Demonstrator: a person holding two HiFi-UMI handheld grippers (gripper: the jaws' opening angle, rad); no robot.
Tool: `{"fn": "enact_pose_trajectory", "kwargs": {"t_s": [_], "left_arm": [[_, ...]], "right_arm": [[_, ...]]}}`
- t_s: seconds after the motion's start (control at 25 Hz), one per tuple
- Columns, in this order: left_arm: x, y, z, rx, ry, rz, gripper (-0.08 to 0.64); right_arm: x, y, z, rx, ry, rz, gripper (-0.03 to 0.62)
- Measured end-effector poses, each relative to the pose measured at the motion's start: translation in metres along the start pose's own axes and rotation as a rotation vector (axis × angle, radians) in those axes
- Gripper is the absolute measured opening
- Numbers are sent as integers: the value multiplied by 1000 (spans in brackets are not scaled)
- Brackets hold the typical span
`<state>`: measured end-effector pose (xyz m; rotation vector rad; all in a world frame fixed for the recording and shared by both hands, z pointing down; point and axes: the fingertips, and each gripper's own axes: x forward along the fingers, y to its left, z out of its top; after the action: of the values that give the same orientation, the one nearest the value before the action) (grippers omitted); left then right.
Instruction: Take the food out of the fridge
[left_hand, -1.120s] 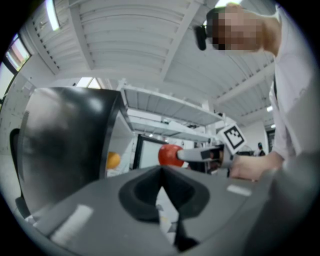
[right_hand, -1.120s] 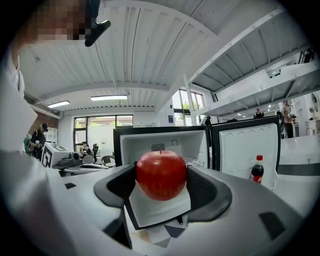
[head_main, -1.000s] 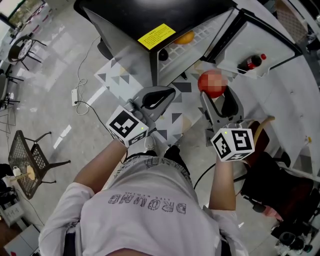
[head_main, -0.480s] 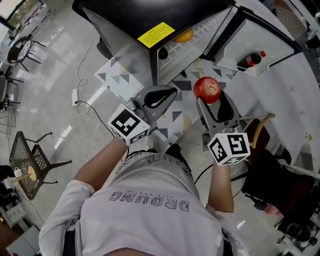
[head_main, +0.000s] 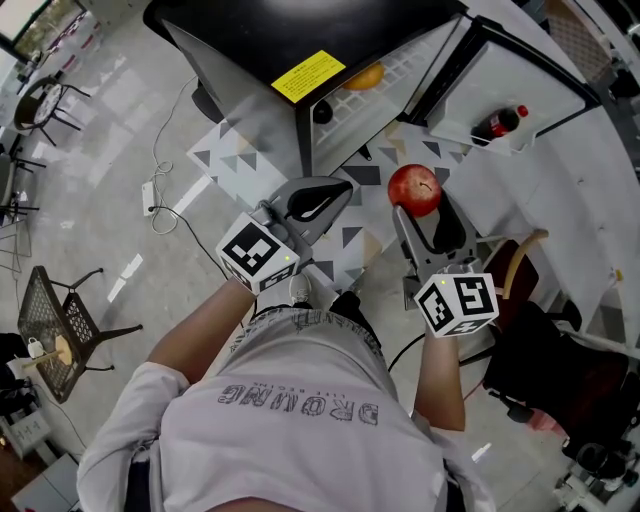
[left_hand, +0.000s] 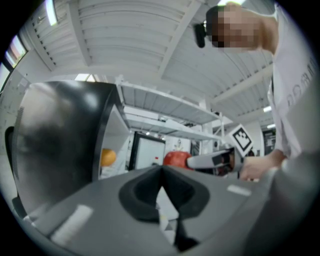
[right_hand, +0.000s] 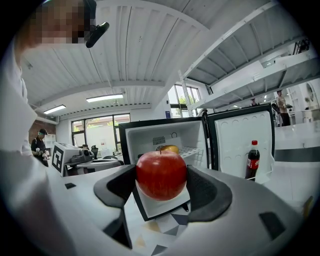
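Note:
A small black fridge (head_main: 300, 30) stands open on the floor in front of me. An orange (head_main: 365, 76) lies on its wire shelf, and a cola bottle (head_main: 497, 124) stands in the door rack. My right gripper (head_main: 418, 200) is shut on a red apple (head_main: 415, 188), held in the air in front of the open fridge. In the right gripper view the apple (right_hand: 161, 175) fills the jaws, with the orange (right_hand: 170, 148) and bottle (right_hand: 252, 160) behind. My left gripper (head_main: 312, 198) is shut and holds nothing; its view shows the orange (left_hand: 107, 157) and the apple (left_hand: 176, 159).
The fridge door (head_main: 520, 90) stands wide open to the right. A patterned mat (head_main: 245, 160) lies under the fridge. A power strip with its cable (head_main: 150, 190) lies on the floor at the left, near a wire chair (head_main: 55, 310). Dark furniture (head_main: 560, 370) crowds the right.
The right gripper has drawn the apple a little back from the fridge toward me. The left gripper has hardly moved.

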<state>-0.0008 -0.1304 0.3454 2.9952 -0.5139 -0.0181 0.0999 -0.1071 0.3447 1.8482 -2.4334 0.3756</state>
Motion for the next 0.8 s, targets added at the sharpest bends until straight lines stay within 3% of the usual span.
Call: {"fn": "enact_pose_trajectory", "kwargs": {"t_s": [0.8], "left_arm": [[5,1,0,-6,-3,11,8]], "right_arm": [[5,-6,-10,28,17,10,296]]}}
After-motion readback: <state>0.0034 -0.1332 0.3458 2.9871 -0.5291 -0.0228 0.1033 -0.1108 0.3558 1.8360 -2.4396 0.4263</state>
